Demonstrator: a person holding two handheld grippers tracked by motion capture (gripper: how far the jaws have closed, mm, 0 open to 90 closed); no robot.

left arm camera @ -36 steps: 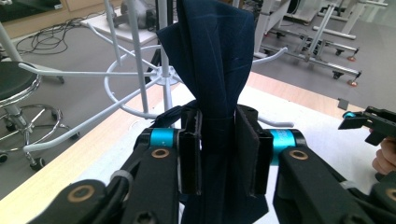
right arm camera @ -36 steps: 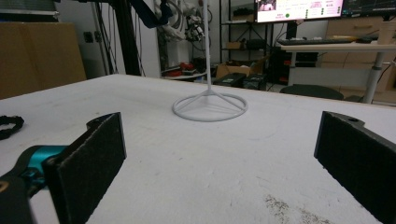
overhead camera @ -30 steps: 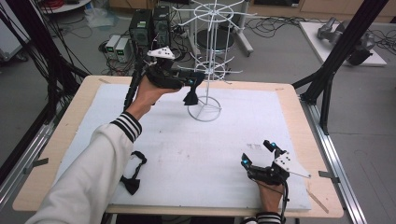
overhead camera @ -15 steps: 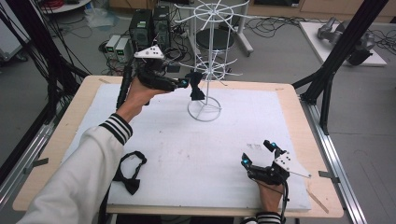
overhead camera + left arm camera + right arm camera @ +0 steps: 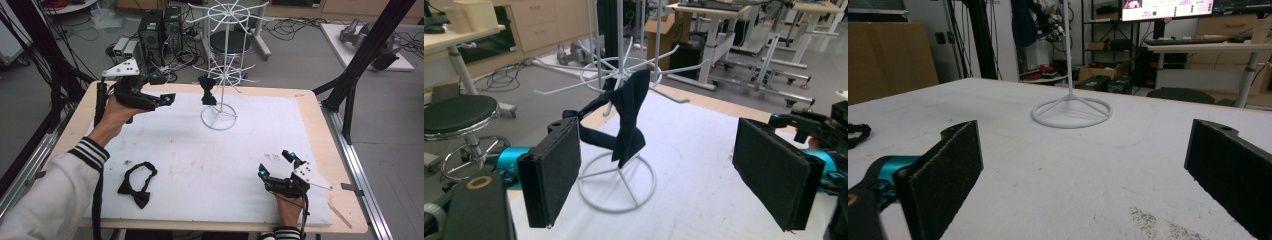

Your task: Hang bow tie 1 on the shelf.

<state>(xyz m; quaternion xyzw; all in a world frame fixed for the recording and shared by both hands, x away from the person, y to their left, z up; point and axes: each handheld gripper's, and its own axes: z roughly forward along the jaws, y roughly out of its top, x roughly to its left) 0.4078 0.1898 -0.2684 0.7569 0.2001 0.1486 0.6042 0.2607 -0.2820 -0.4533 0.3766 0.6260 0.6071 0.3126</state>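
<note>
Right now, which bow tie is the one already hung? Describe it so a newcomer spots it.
Find the white wire rack standing at the far middle of the white table mat. On one of its lower prongs hangs a dark bow tie, dangling above the rack's ring base. The other bow tie lies flat on the mat near the front left edge.

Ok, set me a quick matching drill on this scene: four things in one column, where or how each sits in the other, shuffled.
Things:
1. dark bow tie
2. second bow tie
3. left gripper
4. right gripper

Places or states:
A. lying flat on the white mat, near the front left
B. hanging on the white wire rack
C. open and empty, low over the mat's front right
D. jaws just opened, empty, held up left of the rack

Pairs: 1-B, 2-A, 3-D, 4-C
</note>
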